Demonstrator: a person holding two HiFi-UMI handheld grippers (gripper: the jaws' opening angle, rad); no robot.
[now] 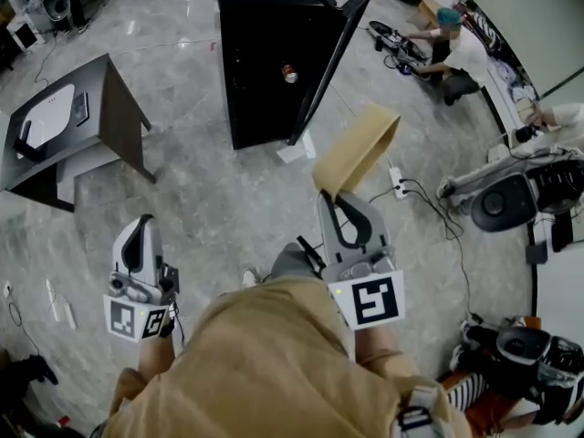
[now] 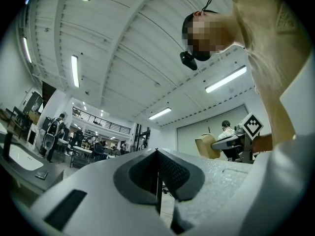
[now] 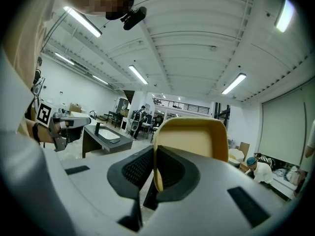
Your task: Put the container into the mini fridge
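In the head view the black mini fridge (image 1: pixel 260 62) stands on the floor ahead of me, its door (image 1: pixel 334 55) swung open to the right. My right gripper (image 1: pixel 339 199) is shut on the rim of a tan container (image 1: pixel 358 149), held tilted in the air short of the fridge. The right gripper view shows the container (image 3: pixel 194 136) upright beyond the right gripper (image 3: pixel 155 151), its rim pinched between the pads. My left gripper (image 1: pixel 139 224) hangs lower at the left, shut and holding nothing. In the left gripper view the left gripper (image 2: pixel 157 154) has its pads together.
A dark desk (image 1: pixel 105 108) with a white basin stands at the left. A power strip and cables (image 1: pixel 399 182) lie on the floor right of the fridge. A person (image 1: pixel 452 53) sits on the floor at the back right. Machines (image 1: pixel 511 199) line the right side.
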